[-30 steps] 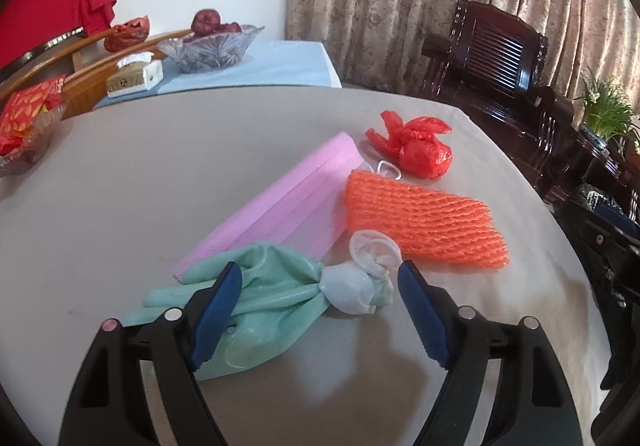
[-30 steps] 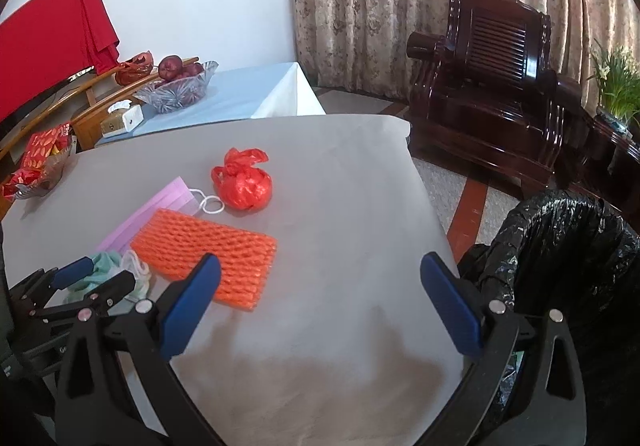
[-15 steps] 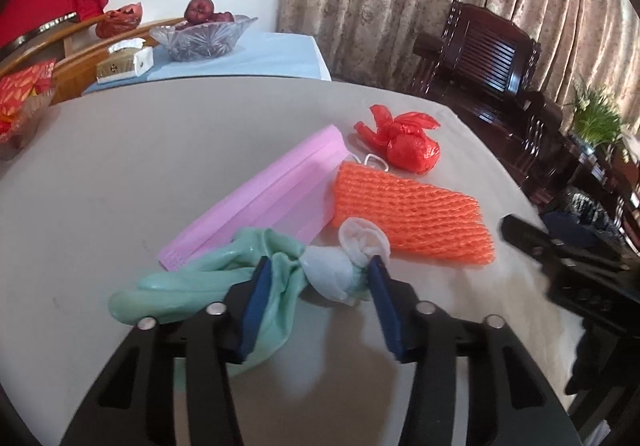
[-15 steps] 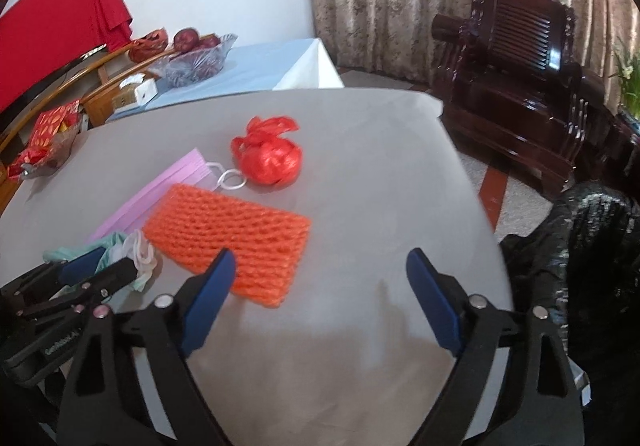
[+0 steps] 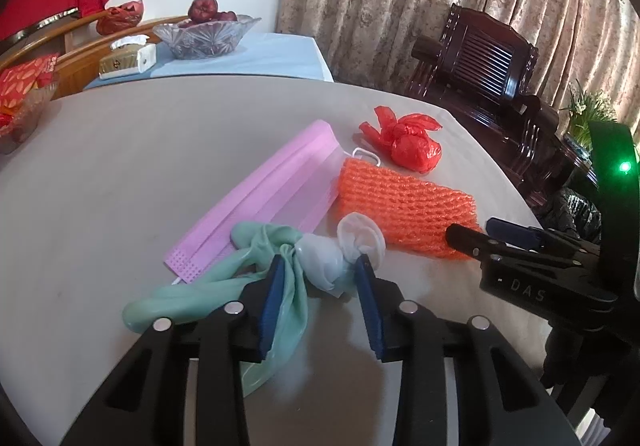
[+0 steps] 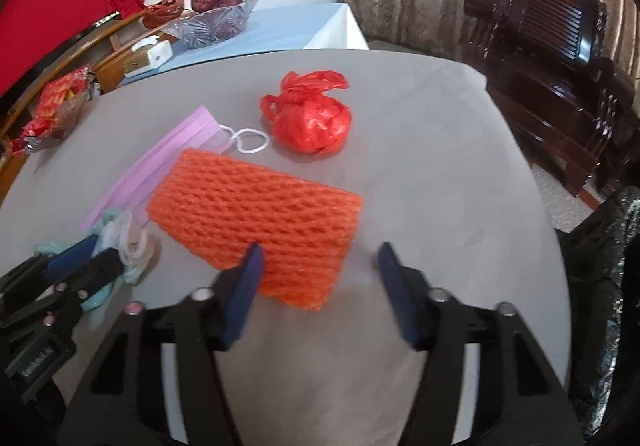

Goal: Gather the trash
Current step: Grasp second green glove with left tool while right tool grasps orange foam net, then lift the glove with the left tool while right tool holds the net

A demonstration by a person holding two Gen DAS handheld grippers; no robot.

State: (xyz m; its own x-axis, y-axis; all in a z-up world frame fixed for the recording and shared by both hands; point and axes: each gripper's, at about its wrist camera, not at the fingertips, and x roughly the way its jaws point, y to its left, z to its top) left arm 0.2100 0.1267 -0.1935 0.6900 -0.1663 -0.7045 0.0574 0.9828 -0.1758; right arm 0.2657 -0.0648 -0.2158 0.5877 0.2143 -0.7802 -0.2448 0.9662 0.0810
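Note:
A knotted mint-green rubber glove (image 5: 224, 286) lies at the near edge of the grey table (image 5: 120, 173). My left gripper (image 5: 320, 278) is closing and its pads press on the glove's pale knot. Beyond it lie a pink face mask (image 5: 276, 193), an orange foam net (image 6: 256, 213) and a tied red plastic bag (image 6: 312, 121). My right gripper (image 6: 318, 266) is closing over the net's near corner. Its left pad overlaps the net, while its right pad stands clear of the net's edge. In the left wrist view the right gripper (image 5: 476, 234) reaches in from the right.
A black bin bag (image 6: 600, 246) hangs beside the table's right edge. A dark wooden armchair (image 6: 552, 45) stands behind it, with curtains beyond. At the far left are a glass fruit bowl (image 5: 204, 37), a tissue box (image 5: 128, 55) and a dish of red snack packets (image 6: 56, 109).
Both grippers narrowed from wide open. The left closed onto the glove's knot. The right came forward and down over the orange net's near corner and now shows in the left wrist view.

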